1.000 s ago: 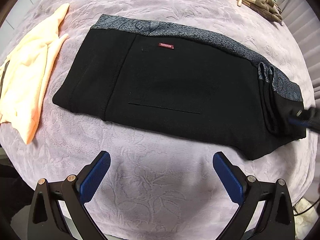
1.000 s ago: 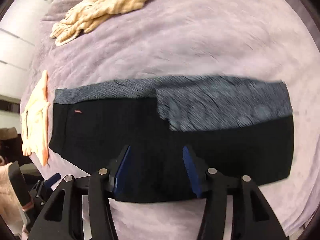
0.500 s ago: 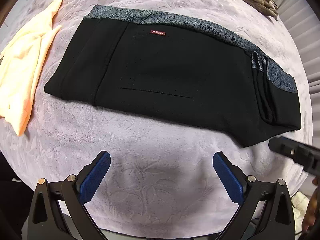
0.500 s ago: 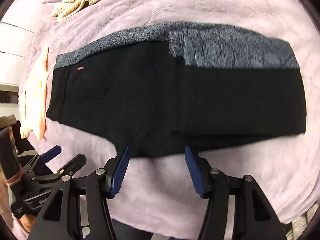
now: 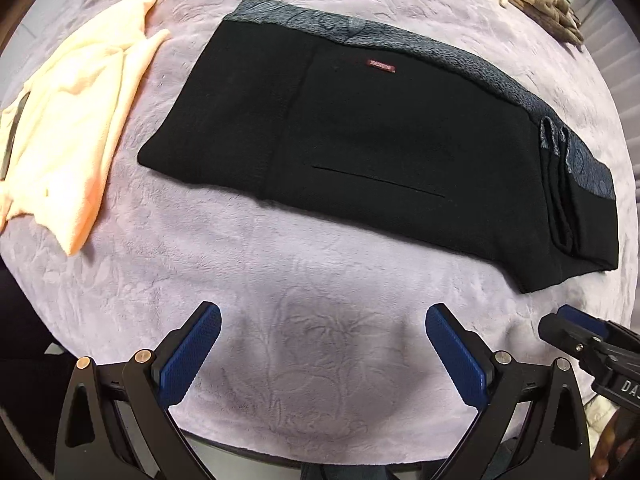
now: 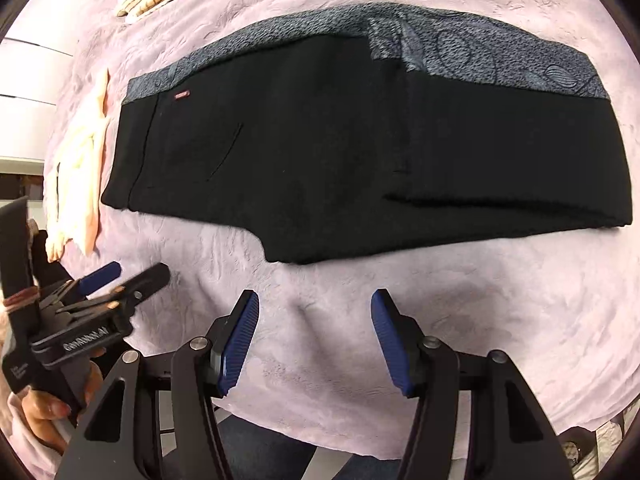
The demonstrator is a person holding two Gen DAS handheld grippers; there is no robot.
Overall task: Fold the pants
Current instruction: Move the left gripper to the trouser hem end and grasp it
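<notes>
Currently the peach garment (image 5: 76,128) lies at the left edge. Beside it, the black pants (image 5: 360,152) lie flat, folded, long axis left to right on the lilac blanket (image 5: 304,360), grey patterned band along the far edge. Left gripper (image 5: 323,344) hovers wide, empty; right gripper (image 6: 315,332) part-open, empty.

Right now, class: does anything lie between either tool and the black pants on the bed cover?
Nothing visible does. Only bare lilac cover separates the left tool and right tool from the pants. The peach garment lies off to the side.
</notes>
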